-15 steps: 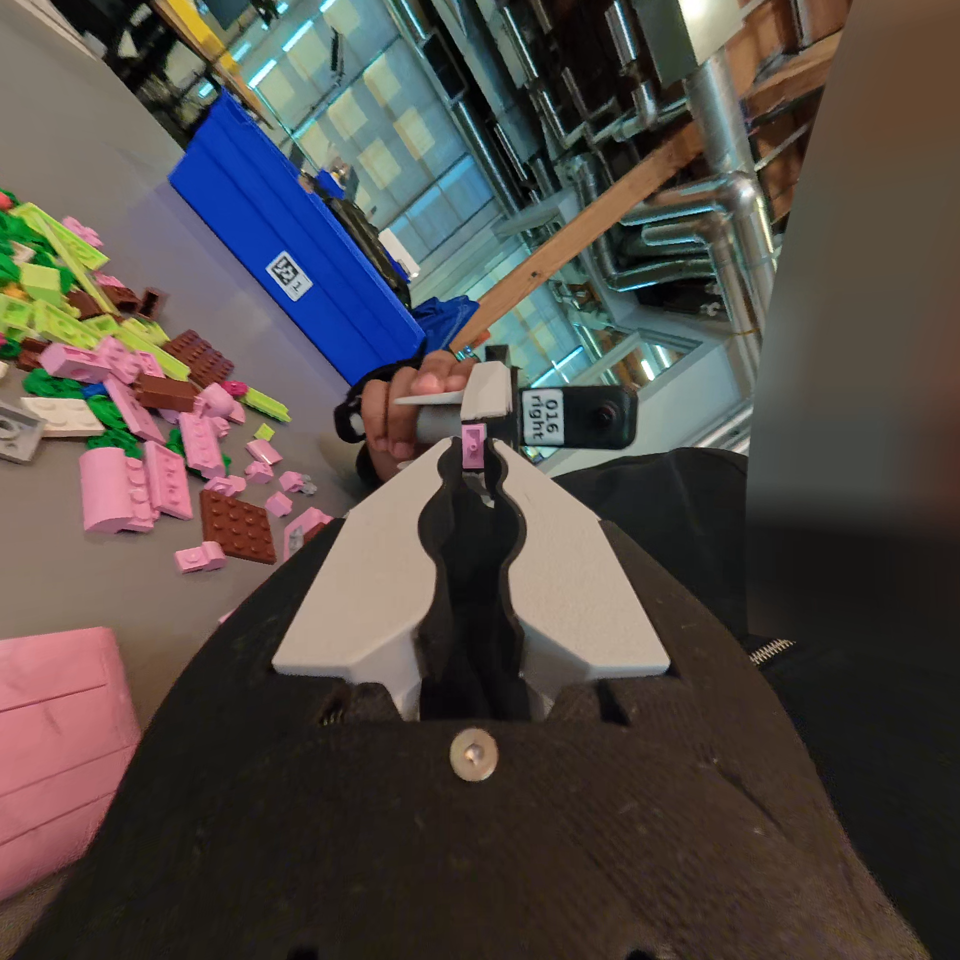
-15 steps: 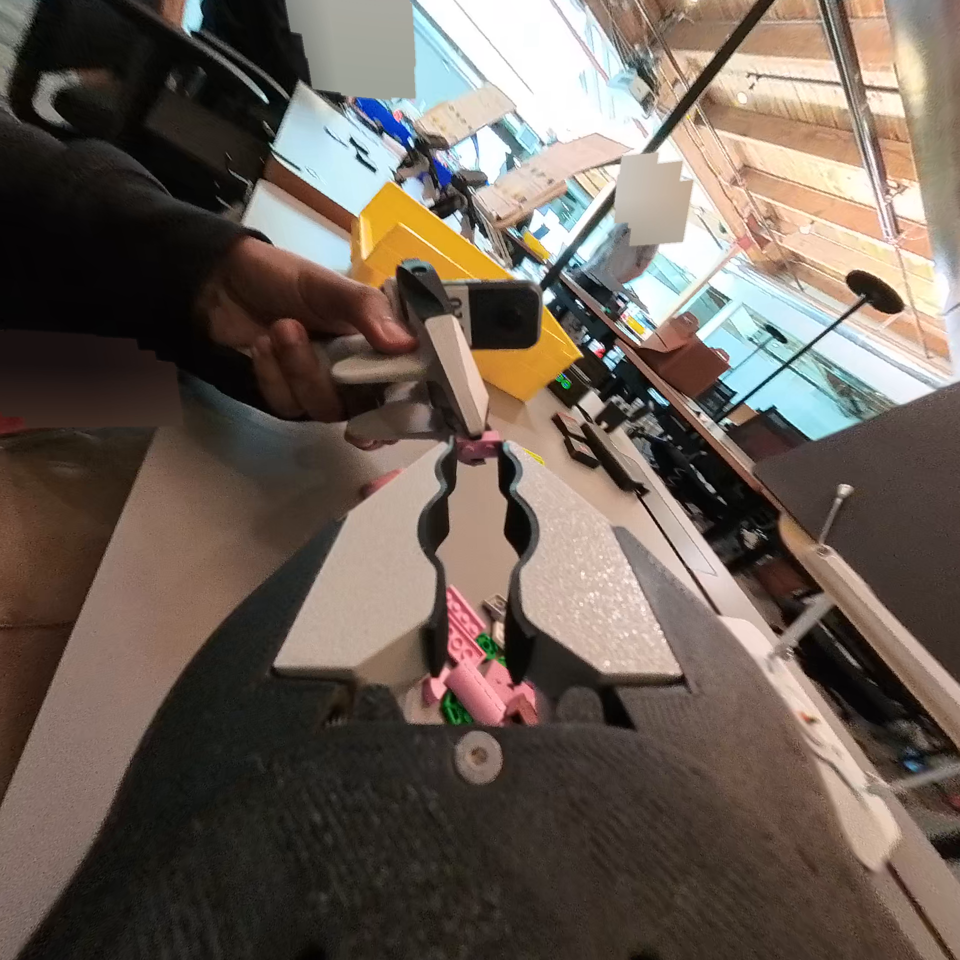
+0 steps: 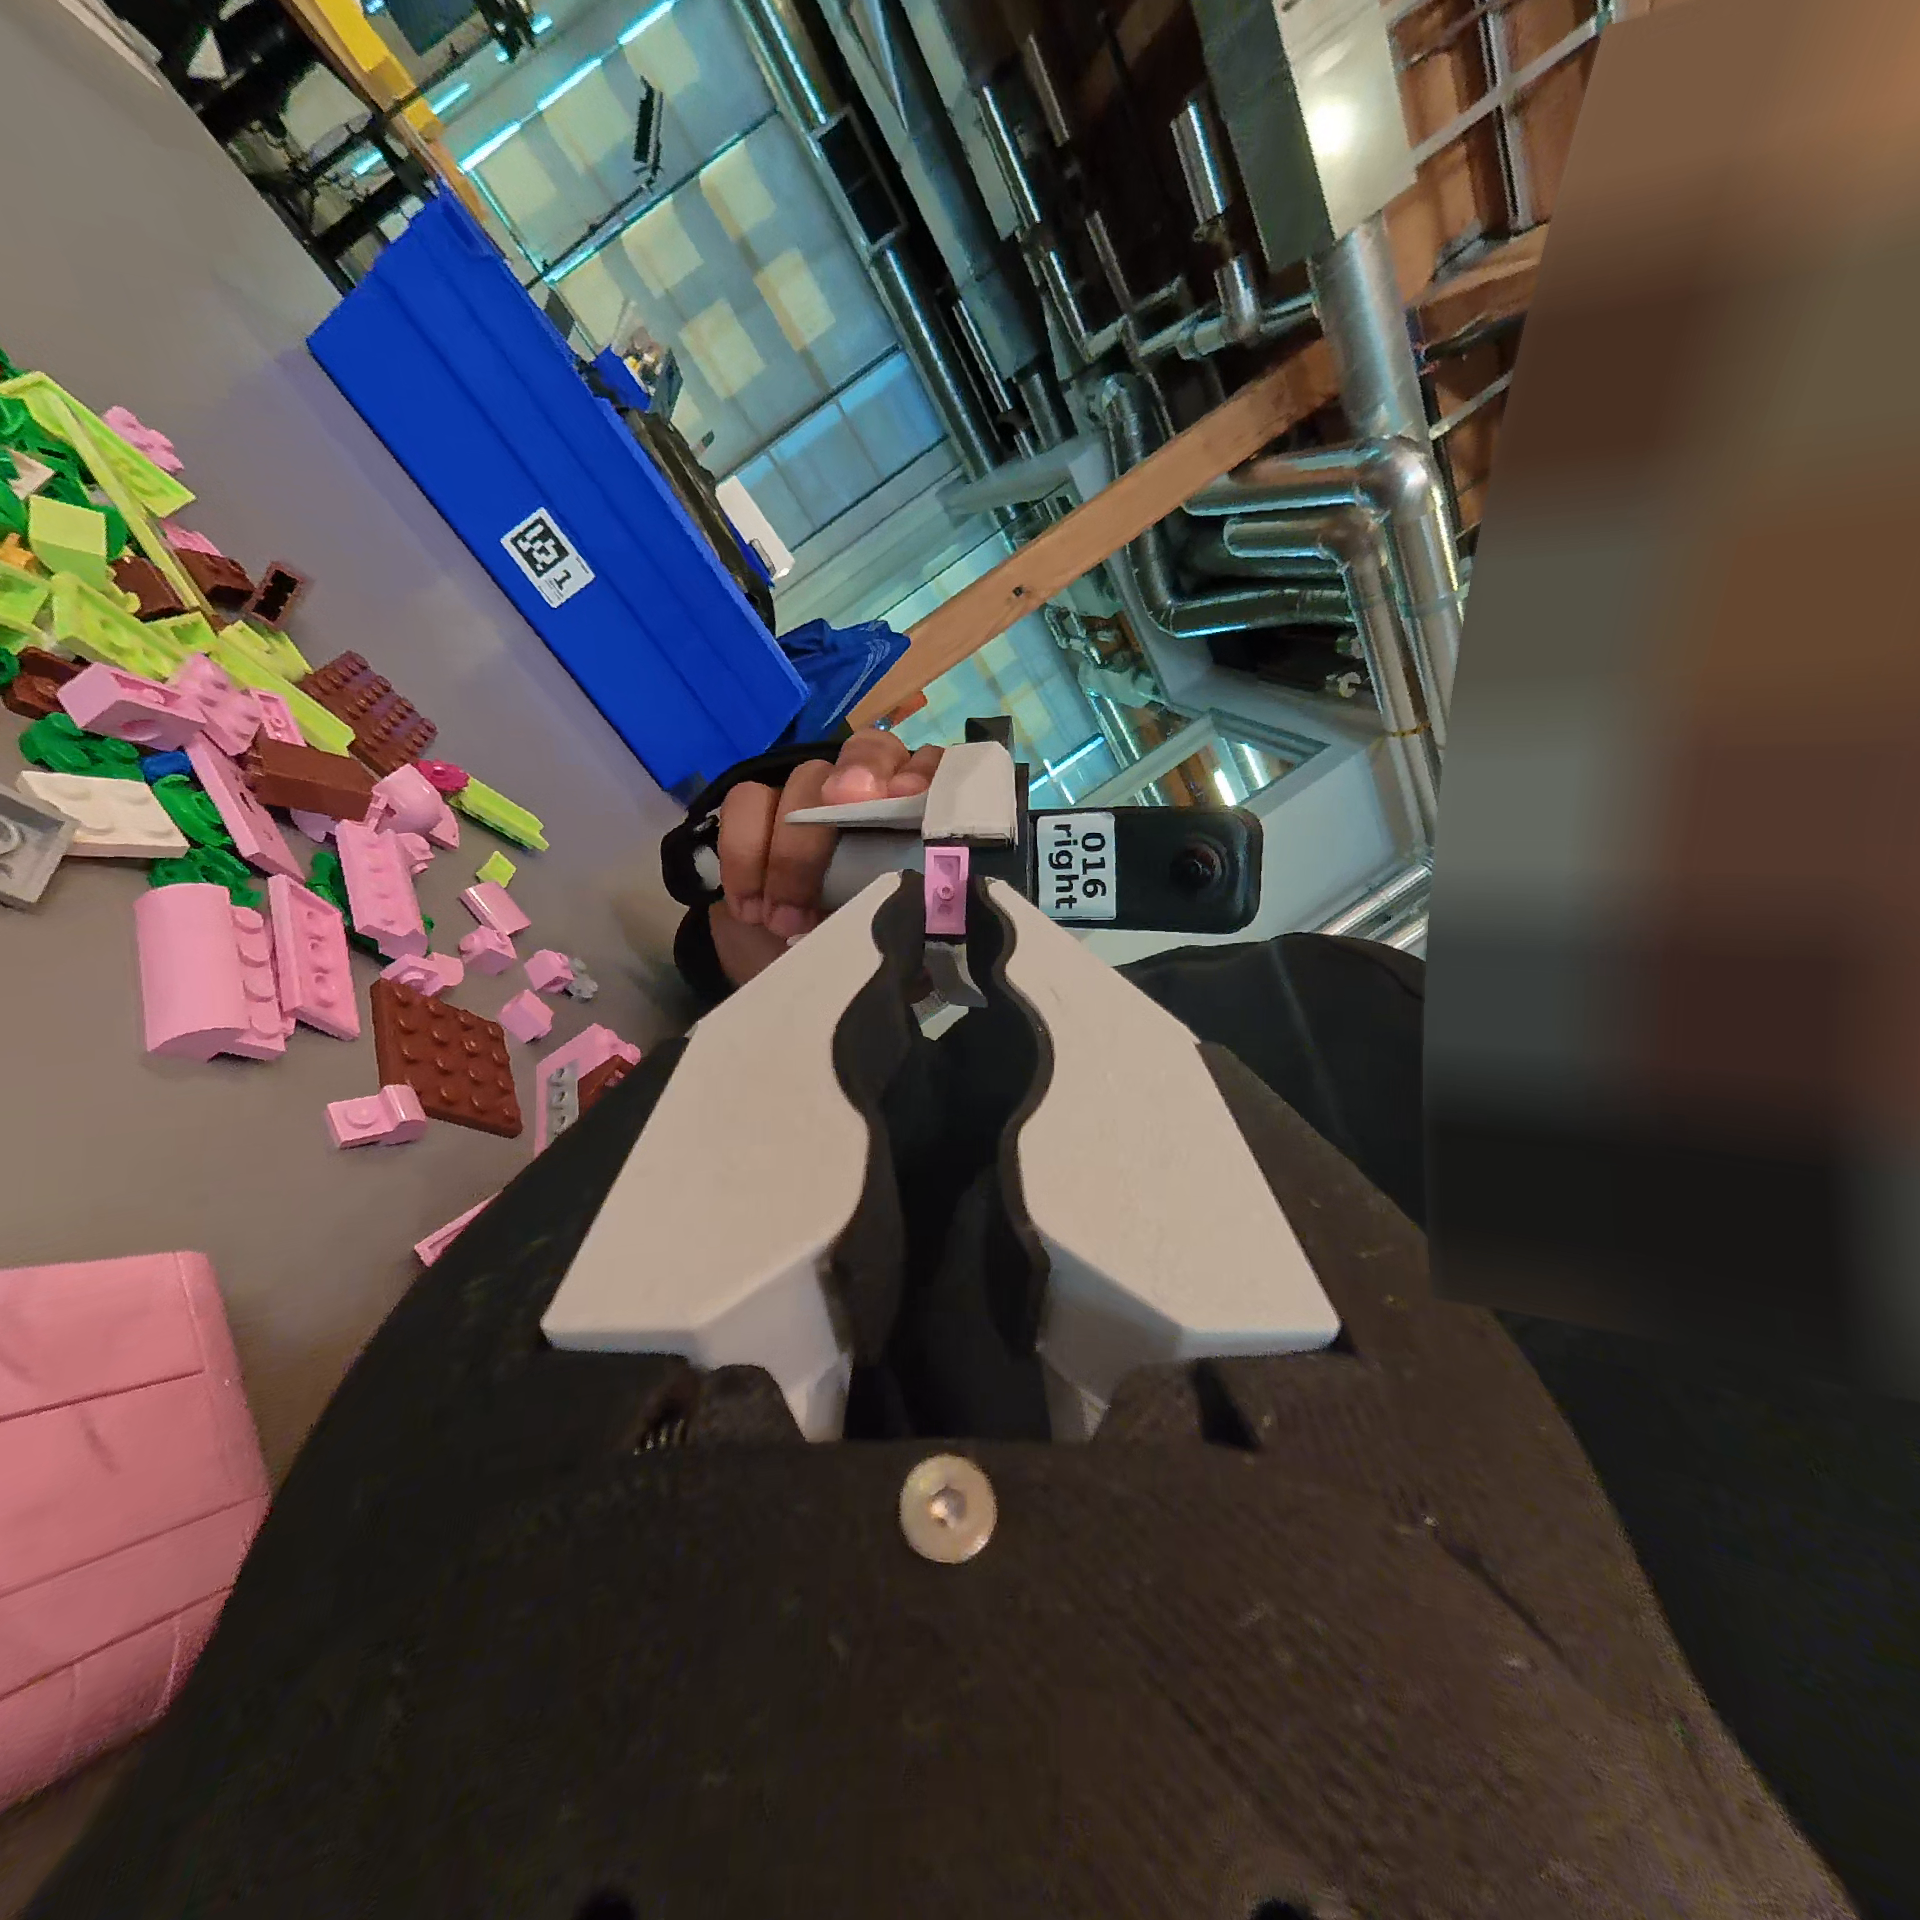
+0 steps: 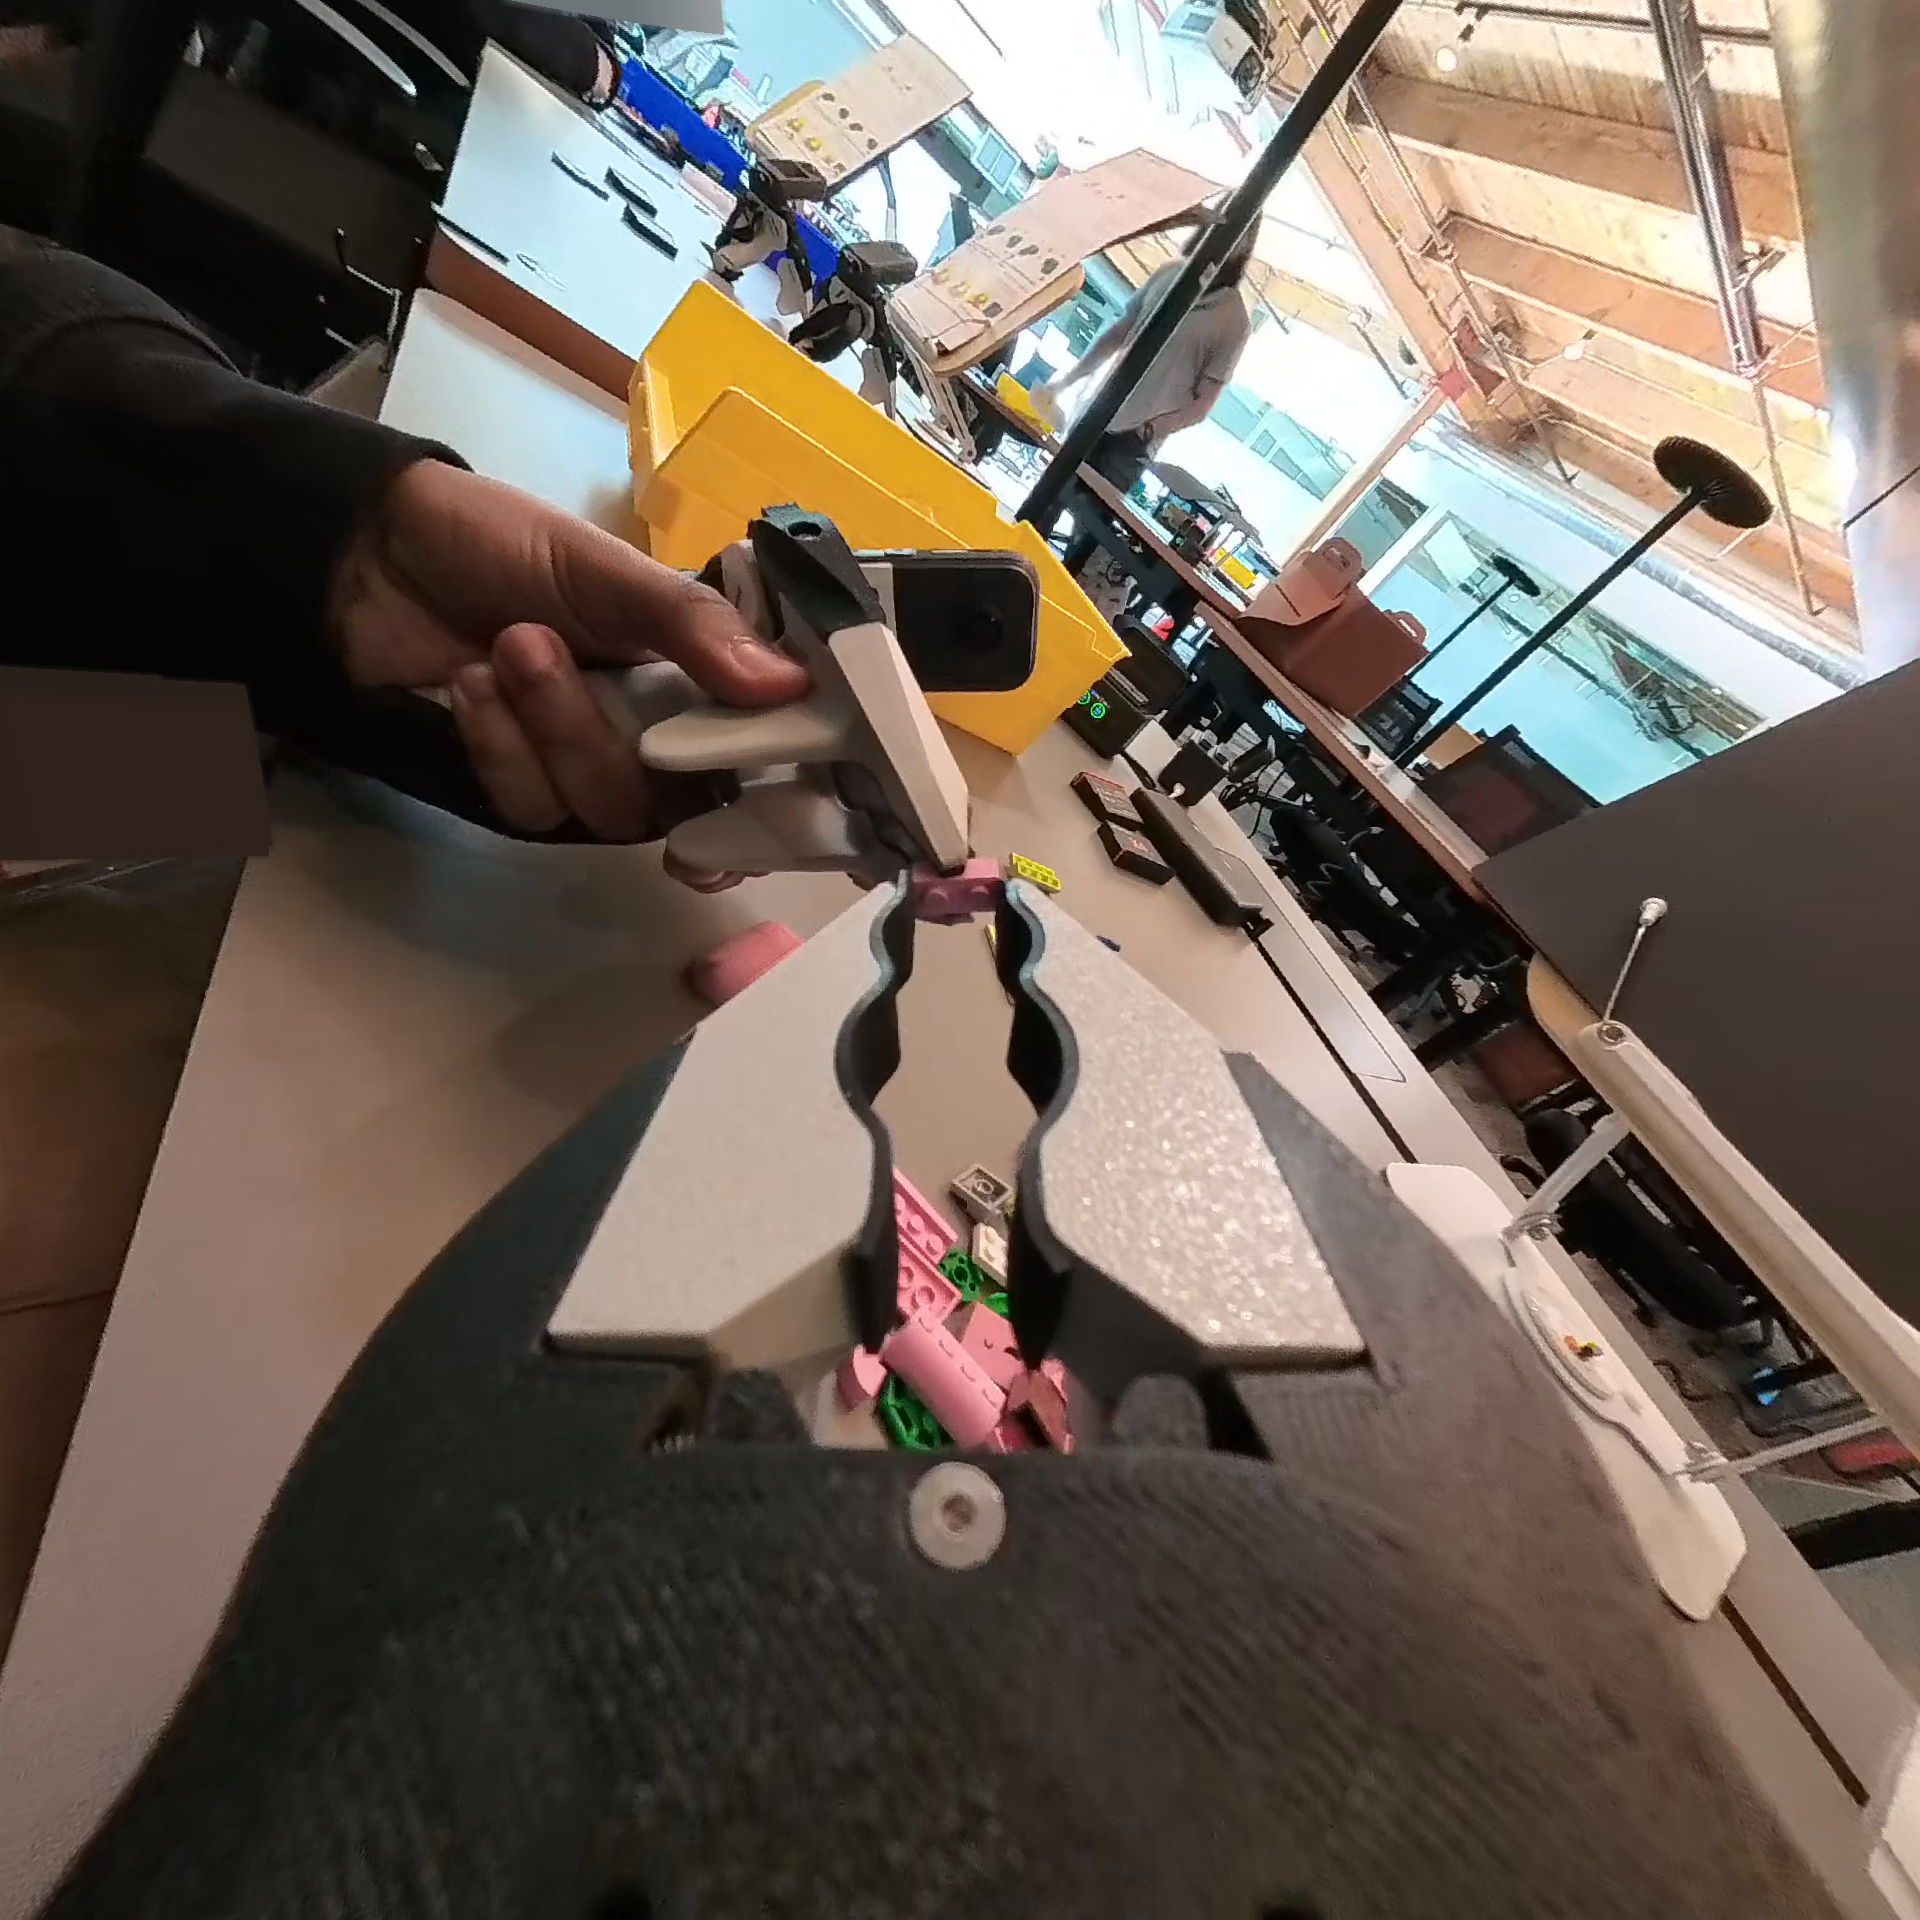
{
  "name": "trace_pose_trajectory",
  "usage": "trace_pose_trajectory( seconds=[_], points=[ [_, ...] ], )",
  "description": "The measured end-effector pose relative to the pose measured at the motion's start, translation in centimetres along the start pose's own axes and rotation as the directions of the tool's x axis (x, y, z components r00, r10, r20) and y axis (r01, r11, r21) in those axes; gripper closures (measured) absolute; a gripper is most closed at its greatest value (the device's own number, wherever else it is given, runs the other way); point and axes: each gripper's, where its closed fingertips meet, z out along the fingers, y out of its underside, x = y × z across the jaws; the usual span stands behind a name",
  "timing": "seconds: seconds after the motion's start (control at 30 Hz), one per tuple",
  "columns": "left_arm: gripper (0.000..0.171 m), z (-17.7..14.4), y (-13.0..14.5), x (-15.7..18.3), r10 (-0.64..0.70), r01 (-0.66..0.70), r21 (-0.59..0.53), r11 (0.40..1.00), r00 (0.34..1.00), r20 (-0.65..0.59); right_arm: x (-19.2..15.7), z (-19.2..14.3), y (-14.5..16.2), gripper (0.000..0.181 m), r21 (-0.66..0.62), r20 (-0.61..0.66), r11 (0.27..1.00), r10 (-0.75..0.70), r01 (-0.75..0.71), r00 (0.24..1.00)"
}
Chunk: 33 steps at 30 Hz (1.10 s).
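Note:
A small pink brick piece (image 3: 945, 888) is held in the air between both grippers, which meet tip to tip. My left gripper (image 3: 943, 896) is shut on its thin sides. My right gripper (image 4: 956, 899) is shut on the same piece (image 4: 961, 896) across its width. In the left wrist view the right gripper's fingers (image 3: 971, 805) show above and below the piece, with a hand behind them. In the right wrist view the left gripper's fingertip (image 4: 925, 821) touches the piece from above, with a hand on its handle.
A pile of pink, green, brown and lime bricks (image 3: 208, 790) lies on the grey table (image 3: 260, 364) to the left. A blue bin (image 3: 540, 540) stands behind it and a large pink block (image 3: 94, 1455) is at the near left. A yellow bin (image 4: 831, 499) and loose bricks (image 4: 935, 1371) also show. Left and right tips are no more than a few centimetres apart.
Both grippers stay shut on the pink piece in the same place. The right wrist view has tilted slightly.

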Motion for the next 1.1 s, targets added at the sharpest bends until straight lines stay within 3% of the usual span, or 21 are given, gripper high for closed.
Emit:
trace_pose_trajectory(
  seconds=[0.3,0.37,0.4,0.43,0.53,0.67,0.73,0.83,1.03,1.1],
  points=[
    [0.164,-0.5,-0.6,-0.1,-0.006,0.005,0.034,0.999,1.000,0.012,0.2,0.1,0.3,0.169,-0.024,-0.016,1.000,-0.001,0.001,1.000],
    [0.166,-5.0,-4.3,-0.2,0.001,-0.009,0.210,0.978,0.999,0.038,2.2,-1.5,0.1,0.170,0.024,-0.095,0.999,0.032,-0.030,0.995],
    [0.166,-7.1,-4.9,-1.0,0.065,-0.098,0.206,0.974,0.985,0.161,3.3,-2.5,0.4,0.169,0.051,-0.100,0.994,0.097,-0.092,0.990],
    [0.166,-7.9,-5.5,-0.5,0.110,-0.152,0.210,0.966,0.973,0.201,4.1,-3.0,0.8,0.169,0.068,-0.091,0.984,0.170,-0.164,0.981],
    [0.166,-5.9,-4.6,0.3,0.249,-0.282,0.064,0.957,0.918,0.308,5.6,-3.3,0.9,0.169,0.124,-0.095,0.958,0.271,-0.258,0.958],
    [0.165,-5.6,-3.5,-3.2,0.402,-0.389,-0.143,0.910,0.748,0.528,5.7,-1.8,5.3,0.169,-0.046,-0.118,0.935,0.345,-0.352,0.931],
    [0.166,-4.5,-3.0,-4.4,0.431,-0.380,-0.212,0.901,0.716,0.550,4.9,-0.7,8.0,0.169,-0.172,-0.101,0.884,0.423,-0.435,0.900],
    [0.166,-2.0,-2.6,-6.5,0.460,-0.340,-0.312,0.887,0.708,0.536,4.5,-0.3,11.6,0.169,-0.362,-0.163,0.825,0.402,-0.434,0.901],
    [0.165,0.6,-3.8,-11.1,0.508,-0.281,-0.438,0.854,0.630,0.588,5.7,-0.9,13.8,0.169,-0.440,-0.259,0.781,0.362,-0.443,0.896],
    [0.156,0.8,-4.3,-12.1,0.536,-0.274,-0.473,0.837,0.582,0.611,6.5,-1.3,14.6,0.169,-0.459,-0.313,0.769,0.328,-0.445,0.891]
  ],
)
